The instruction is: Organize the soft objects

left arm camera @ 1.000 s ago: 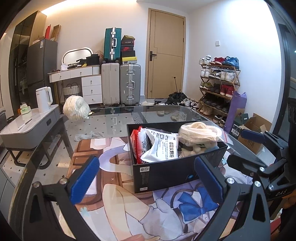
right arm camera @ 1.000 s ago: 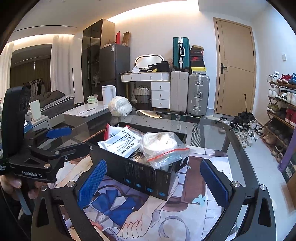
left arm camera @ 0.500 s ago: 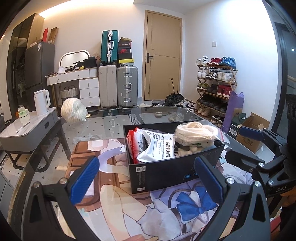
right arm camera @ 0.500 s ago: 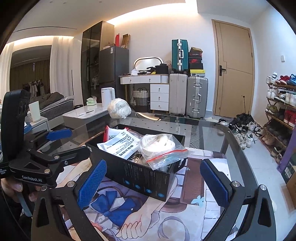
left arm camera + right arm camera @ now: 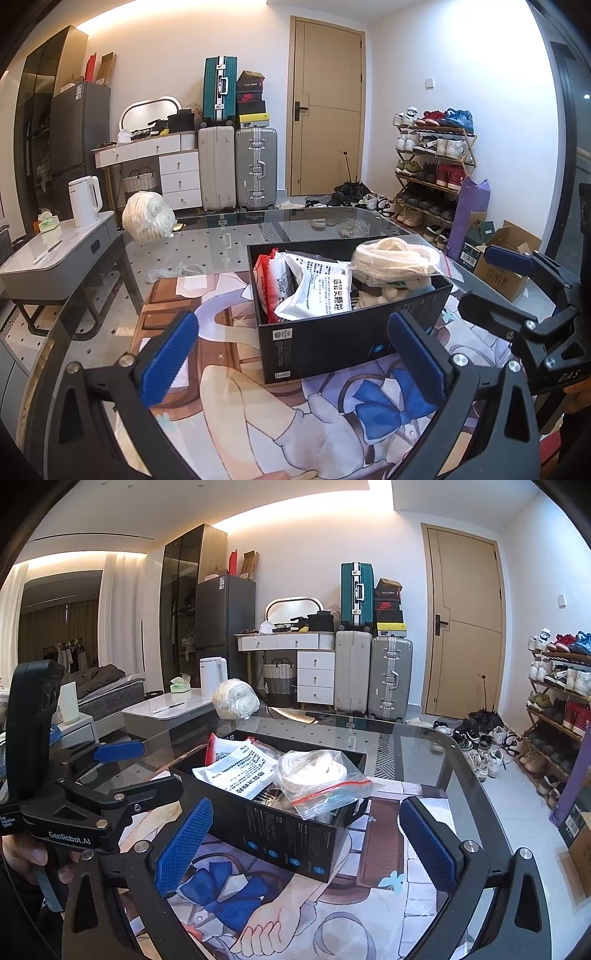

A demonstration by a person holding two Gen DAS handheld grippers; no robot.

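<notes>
A black box stands on the printed mat, packed with soft packets: a red-edged pack, a white printed pouch and a zip bag of white cord on top. The box also shows in the right wrist view, with the zip bag at its right end. My left gripper is open and empty in front of the box. My right gripper is open and empty, near the box's corner. A bagged white bundle lies at the far left of the glass table.
The glass table carries an anime-print mat and a crumpled scrap. A grey side table with a white kettle stands left. Suitcases, a door and a shoe rack are behind.
Both grippers have drifted slightly; the box sits a little farther right in the left wrist view. Both stay open and empty.
</notes>
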